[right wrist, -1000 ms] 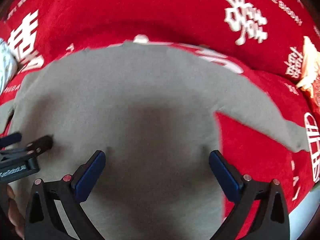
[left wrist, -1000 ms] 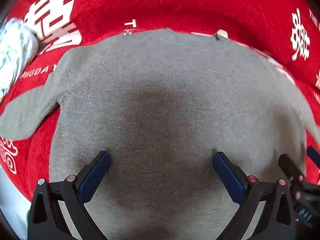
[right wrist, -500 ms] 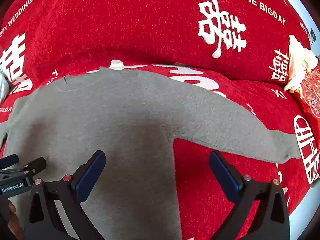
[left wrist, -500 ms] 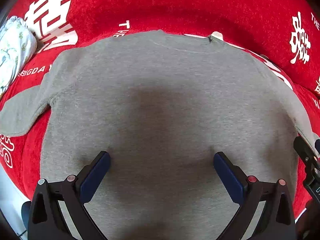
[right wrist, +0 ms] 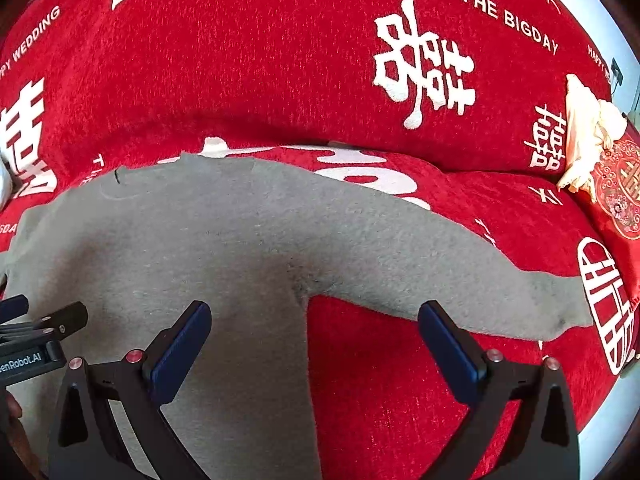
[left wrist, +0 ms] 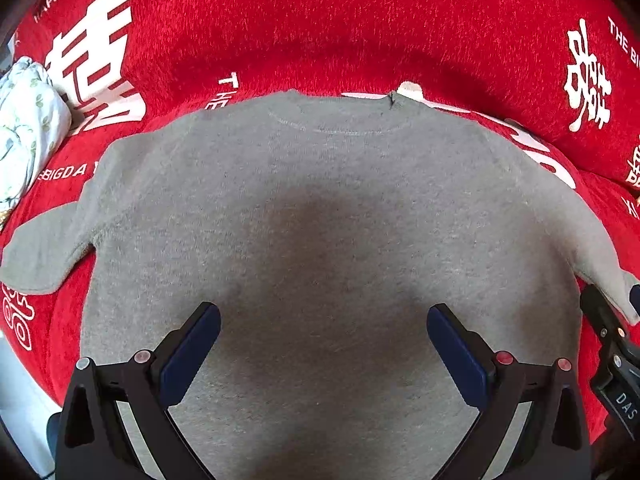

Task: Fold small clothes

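Observation:
A small grey long-sleeved sweater [left wrist: 320,208] lies flat on a red cloth, neckline at the far side, both sleeves spread outward. My left gripper [left wrist: 323,326] is open and empty, hovering over the sweater's lower body. My right gripper [right wrist: 314,322] is open and empty, over the sweater's right side below the armpit; the right sleeve [right wrist: 460,276] stretches out to the right. The right gripper shows at the right edge of the left wrist view [left wrist: 612,344]; the left gripper shows at the left edge of the right wrist view [right wrist: 44,332].
The red cloth [right wrist: 280,60] with white characters covers the surface and rises at the back. A pale patterned garment [left wrist: 24,128] lies at the far left. A cream cloth [right wrist: 588,140] and a red embroidered cushion [right wrist: 624,192] sit at the far right.
Both grippers have pulled back and risen from the sweater, so more of it shows. The right gripper has shifted right, from over the body to the right side seam and sleeve.

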### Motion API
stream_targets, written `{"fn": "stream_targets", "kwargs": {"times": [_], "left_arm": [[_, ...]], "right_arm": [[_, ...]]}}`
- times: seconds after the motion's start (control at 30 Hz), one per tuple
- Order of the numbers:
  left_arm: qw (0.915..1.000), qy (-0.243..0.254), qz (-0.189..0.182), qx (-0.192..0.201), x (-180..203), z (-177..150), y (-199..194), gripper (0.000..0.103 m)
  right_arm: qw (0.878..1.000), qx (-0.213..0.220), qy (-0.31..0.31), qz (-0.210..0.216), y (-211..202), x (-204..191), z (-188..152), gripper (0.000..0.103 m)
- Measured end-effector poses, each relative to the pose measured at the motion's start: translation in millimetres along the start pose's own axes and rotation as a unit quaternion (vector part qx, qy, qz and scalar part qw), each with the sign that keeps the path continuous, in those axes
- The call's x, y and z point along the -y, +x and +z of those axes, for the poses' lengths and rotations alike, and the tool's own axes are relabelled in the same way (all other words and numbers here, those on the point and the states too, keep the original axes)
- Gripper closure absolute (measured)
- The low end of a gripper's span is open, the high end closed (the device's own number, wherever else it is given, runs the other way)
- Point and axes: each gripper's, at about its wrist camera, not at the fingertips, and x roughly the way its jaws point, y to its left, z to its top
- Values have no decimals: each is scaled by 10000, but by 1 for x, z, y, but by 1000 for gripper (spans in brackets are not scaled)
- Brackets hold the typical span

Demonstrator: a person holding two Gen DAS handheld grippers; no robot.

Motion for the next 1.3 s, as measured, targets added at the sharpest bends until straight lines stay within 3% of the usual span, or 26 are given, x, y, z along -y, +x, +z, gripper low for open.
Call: {"fn": "stream_targets", "kwargs": {"times": [0.57,1.0,1.3], "left_arm": [[9991,328,153,216,33,7,-14,0],[9969,742,32,250,90,7,-18,0],[9941,1049,-2,288,136,3,-19,0]], "right_arm": [[9998,154,69,-101,-8,20,-3,0],[9984,97,453,-314,-7,77,-9,0],[9932,-37,1025,-556,1,141,-23,0]]}}
